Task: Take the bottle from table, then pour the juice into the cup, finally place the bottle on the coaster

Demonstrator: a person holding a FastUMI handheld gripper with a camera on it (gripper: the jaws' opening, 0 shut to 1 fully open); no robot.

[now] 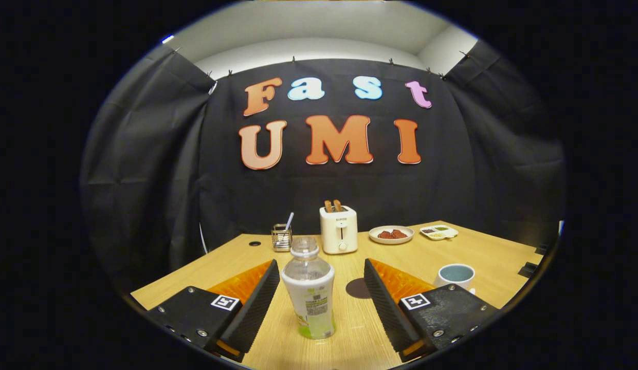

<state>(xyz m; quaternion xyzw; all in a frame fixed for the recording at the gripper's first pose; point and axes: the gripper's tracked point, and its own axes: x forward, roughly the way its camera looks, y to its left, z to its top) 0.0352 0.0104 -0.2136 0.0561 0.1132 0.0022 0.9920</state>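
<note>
Now the fingers (319, 303) stand wide apart, one on each side of the bottle (308, 288), with a clear gap between each pad and the bottle wall. Nothing is gripped yet. The bottle stands upright on the desk (483, 252), slightly nearer the left finger than the right, cap on, and only a shallow band of green juice shows at its base.

Step in hand, as I judge it: taking the bottle. To do it well, shift a little left so the bottle sits midway, then close evenly on the labelled waist, below the shoulder. Clear plastic, nearly empty, so likely light and easy to tip; a one-sided touch could knock it over. Squeeze only enough to hold, since thin walls may buckle.

Landmark: the bottle.
- Dark round coaster (358, 288) just to the right of the bottle, flat on the desk, partly hidden by the right finger. That is the final resting spot.
- Cup (455, 276) farther right of the bottle, beyond the right finger, upright, mouth open. Contents cannot be told.
- Behind the bottle: toaster (339, 229) with two slices standing in its slots; a small metal holder (281, 237) with a utensil behind and to the left.
- Behind and right: plate (391, 234) with food, then a divided dish (439, 232).

The cap looks still on; pouring would need it off.
</note>
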